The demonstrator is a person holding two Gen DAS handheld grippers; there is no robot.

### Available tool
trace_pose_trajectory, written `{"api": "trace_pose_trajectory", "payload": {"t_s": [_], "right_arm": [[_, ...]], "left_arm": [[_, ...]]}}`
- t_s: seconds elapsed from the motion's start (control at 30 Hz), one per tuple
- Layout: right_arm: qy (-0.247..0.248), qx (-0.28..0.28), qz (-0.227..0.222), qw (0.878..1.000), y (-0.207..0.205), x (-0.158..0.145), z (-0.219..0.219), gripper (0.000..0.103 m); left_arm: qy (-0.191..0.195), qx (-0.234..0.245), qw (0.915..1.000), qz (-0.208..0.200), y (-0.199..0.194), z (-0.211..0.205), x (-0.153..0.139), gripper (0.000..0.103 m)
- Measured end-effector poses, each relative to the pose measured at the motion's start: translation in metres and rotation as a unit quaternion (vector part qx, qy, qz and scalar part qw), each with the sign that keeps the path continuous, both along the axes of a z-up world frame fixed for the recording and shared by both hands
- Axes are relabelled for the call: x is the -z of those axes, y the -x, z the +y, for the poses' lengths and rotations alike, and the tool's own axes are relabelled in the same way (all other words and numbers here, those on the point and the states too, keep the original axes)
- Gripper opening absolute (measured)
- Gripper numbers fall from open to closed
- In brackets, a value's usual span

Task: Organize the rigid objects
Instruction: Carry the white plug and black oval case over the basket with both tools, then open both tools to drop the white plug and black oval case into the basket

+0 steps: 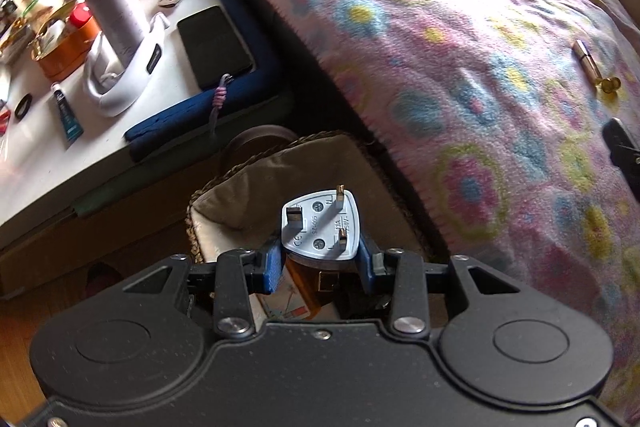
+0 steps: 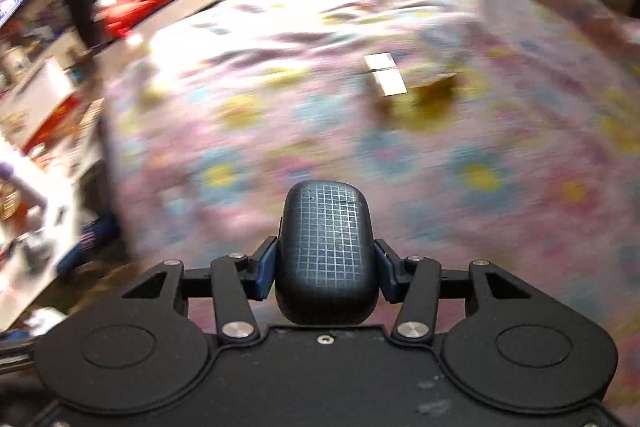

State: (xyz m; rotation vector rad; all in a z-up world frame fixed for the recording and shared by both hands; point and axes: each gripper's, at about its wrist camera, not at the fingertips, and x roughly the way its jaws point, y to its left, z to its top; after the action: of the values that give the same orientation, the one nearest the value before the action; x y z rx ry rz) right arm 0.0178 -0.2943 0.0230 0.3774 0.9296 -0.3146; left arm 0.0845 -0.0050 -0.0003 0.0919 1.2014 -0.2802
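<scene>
Plug adapter (image 1: 318, 227) lower centre of frame, clamped in my left gripper (image 1: 318, 259) above basket (image 1: 224, 195). Right gripper (image 2: 327, 263) squeezing black case (image 2: 327, 251). Risk: prongs snagging liner, adapter tipping outside.

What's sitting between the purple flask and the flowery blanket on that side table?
In the left wrist view, a black phone on a navy pad lies between the purple flask and the blanket.
</scene>
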Motion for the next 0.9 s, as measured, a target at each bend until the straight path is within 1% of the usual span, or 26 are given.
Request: {"api": "trace_pose_trajectory", "payload": {"t_s": [0.07,0.13,0.23,0.4,0.57,0.7,0.8,0.9], "right_arm": [[-0.024,-0.029,-0.006,0.999,-0.004,-0.002,0.028,0.049],[-0.038,-0.055,-0.009,0.998,-0.006,-0.004,0.055,0.049],[-0.042,-0.094,-0.012,0.995,-0.006,-0.008,0.098,0.049],[-0.04,-0.136,-0.004,0.99,-0.004,-0.004,0.145,0.049],[-0.03,-0.143,0.019,0.989,-0.002,0.013,0.169,0.049],[-0.034,-0.151,0.035,0.987,0.003,0.027,0.175,0.049],[-0.038,-0.155,0.046,0.986,0.002,0.039,0.182,0.049],[-0.036,-0.158,0.049,0.985,0.001,0.044,0.188,0.049]], "left_arm": [[0.003,-0.002,1.0,0.005,0.002,0.002,0.001,0.037],[0.004,-0.002,1.0,0.008,0.004,0.004,0.002,0.037],[-0.003,-0.004,1.0,0.005,0.008,0.006,0.003,0.037],[-0.005,-0.009,0.9999,-0.008,0.011,0.013,0.002,0.037],[-0.002,-0.02,0.9998,-0.004,0.01,0.023,0.008,0.037],[-0.009,-0.03,0.9995,0.003,0.009,0.03,0.014,0.037],[-0.013,-0.036,0.9991,0.016,0.005,0.034,0.02,0.037],[-0.02,-0.043,0.9986,0.023,0.003,0.035,0.024,0.037]]}}
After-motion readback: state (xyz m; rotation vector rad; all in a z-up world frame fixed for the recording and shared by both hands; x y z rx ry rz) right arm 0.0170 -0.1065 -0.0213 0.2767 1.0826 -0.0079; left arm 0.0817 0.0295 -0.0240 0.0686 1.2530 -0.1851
